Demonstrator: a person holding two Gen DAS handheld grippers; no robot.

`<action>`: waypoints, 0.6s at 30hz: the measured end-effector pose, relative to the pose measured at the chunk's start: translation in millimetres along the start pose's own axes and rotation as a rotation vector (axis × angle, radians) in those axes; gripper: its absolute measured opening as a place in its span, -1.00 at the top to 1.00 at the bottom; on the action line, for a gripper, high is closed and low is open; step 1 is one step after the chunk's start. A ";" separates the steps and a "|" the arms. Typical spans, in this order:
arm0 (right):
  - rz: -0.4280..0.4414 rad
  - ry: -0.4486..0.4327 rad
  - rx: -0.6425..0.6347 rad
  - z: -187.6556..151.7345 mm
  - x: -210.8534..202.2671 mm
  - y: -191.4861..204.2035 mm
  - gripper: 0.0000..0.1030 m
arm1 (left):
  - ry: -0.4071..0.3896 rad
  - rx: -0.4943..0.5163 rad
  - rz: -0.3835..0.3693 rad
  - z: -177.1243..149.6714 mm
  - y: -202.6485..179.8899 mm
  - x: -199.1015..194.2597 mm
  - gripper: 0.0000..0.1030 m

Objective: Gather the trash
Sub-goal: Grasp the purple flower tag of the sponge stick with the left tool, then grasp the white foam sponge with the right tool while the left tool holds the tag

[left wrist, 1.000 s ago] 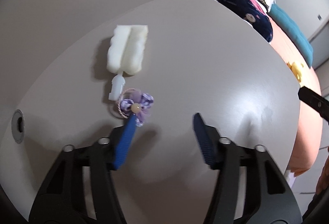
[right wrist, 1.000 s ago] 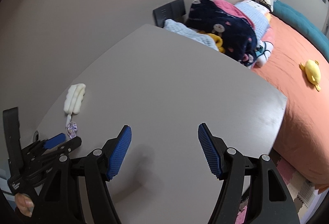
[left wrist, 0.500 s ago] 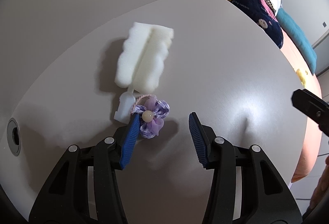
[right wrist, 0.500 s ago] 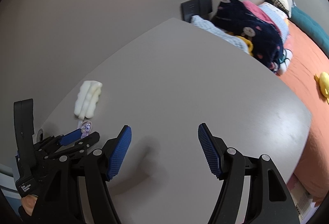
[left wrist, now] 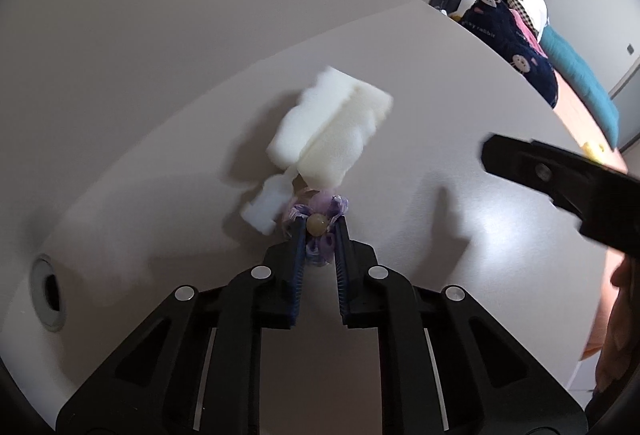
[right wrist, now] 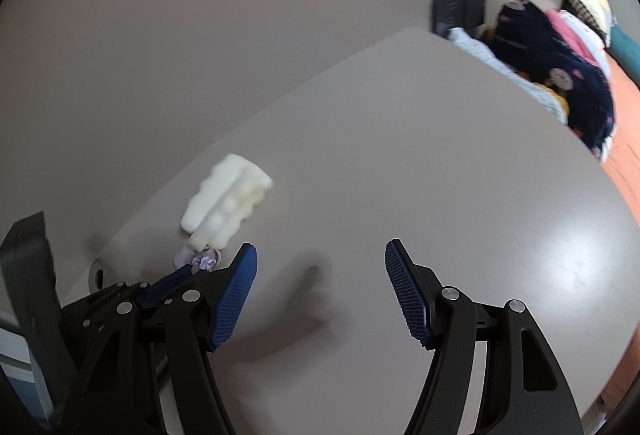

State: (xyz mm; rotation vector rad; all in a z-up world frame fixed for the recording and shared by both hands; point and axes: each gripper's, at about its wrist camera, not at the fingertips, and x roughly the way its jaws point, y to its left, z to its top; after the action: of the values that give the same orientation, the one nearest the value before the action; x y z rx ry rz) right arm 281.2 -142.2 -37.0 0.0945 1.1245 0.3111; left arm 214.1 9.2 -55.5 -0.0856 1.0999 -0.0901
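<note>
Purple ribbon flower with a beige bead [left wrist: 318, 225] is pinched on the grey tabletop [left wrist: 440, 115] between the closing blue pads of the left gripper [left wrist: 319, 231], touching a white foam sponge brush head [left wrist: 328, 131]. Nothing is held by the right gripper [right wrist: 322, 267], whose jaws are spread wide.

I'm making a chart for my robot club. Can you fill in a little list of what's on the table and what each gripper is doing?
surface: grey table
trash: purple flower; white sponge, touching the flower
left gripper: closing, fingers pinching the flower
right gripper: open, nothing between its fingers, over bare table
beside table: bed with piled bedding
table hole: round grommet at the left edge
</note>
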 end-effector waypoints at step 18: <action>0.117 0.079 -0.014 15.2 63.4 53.6 -0.28 | -0.072 -0.036 0.060 -1.1 54.5 -36.3 0.74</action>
State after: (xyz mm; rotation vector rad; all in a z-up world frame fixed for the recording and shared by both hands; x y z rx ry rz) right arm 309.2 -71.4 -73.3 0.1367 1.1977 0.4301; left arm 198.4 67.5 -30.1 -0.0869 1.0317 -0.0135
